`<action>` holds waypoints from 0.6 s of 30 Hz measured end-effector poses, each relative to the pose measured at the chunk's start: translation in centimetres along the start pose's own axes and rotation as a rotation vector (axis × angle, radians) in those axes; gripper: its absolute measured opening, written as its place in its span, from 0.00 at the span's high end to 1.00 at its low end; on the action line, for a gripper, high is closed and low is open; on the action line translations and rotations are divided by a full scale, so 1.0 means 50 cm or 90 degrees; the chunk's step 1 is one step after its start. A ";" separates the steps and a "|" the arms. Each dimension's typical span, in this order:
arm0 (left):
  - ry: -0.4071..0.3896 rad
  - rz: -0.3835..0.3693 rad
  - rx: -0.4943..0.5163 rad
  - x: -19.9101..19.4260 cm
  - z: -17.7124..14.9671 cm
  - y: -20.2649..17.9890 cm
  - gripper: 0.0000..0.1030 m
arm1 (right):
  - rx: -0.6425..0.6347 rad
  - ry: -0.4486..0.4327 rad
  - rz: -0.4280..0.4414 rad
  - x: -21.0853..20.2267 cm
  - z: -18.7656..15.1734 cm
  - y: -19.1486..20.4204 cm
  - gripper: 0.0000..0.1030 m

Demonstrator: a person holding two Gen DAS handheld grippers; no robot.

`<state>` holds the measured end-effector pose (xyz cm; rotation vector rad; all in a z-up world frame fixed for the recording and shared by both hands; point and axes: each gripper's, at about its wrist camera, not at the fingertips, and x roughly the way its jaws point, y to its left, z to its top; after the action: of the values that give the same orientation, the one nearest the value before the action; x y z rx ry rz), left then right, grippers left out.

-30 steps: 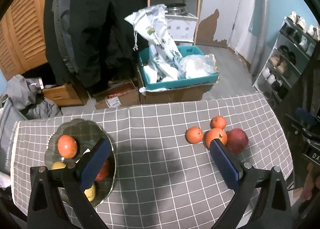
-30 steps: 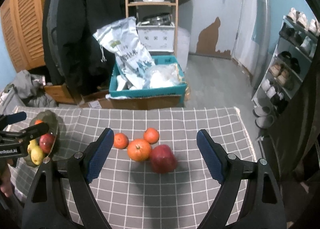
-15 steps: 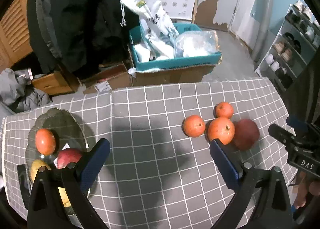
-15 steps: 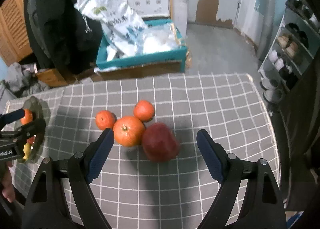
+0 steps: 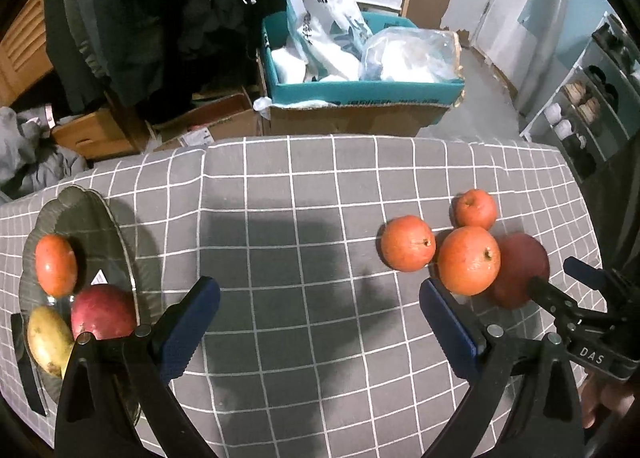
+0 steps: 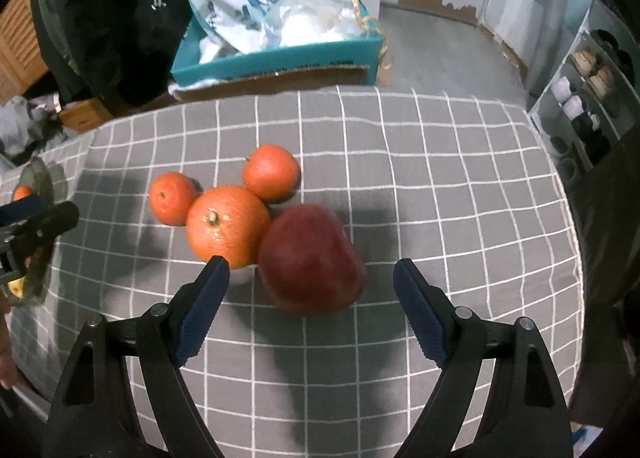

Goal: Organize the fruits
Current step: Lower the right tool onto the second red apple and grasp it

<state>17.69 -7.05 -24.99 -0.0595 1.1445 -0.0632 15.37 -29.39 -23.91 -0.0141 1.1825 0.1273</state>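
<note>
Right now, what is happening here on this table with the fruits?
A person holds a gripper in each hand above a table with a grey checked cloth. The right gripper is open, just in front of a red apple that lies against three oranges. The left gripper is open over bare cloth, holding nothing. A glass plate at the left already holds several fruits.

Free: your bare checked cloth [image 5: 304, 258] between glass plate [image 5: 116, 234] and fruit | Blocked: large orange [image 6: 226, 225] touches red apple [image 6: 310, 258] on its left | Right side open.
</note>
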 end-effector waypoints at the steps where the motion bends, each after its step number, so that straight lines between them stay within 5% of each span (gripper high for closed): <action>1: 0.002 0.001 0.002 0.006 0.000 -0.001 0.02 | 0.001 0.003 0.004 0.006 0.000 -0.001 0.18; 18: 0.032 -0.024 0.024 0.080 0.019 -0.037 0.02 | 0.001 0.033 0.036 0.076 -0.001 -0.017 0.27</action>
<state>20.14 -9.21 -28.08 -0.0473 1.1914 -0.1205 16.82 -29.87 -27.49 0.0171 1.2353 0.1769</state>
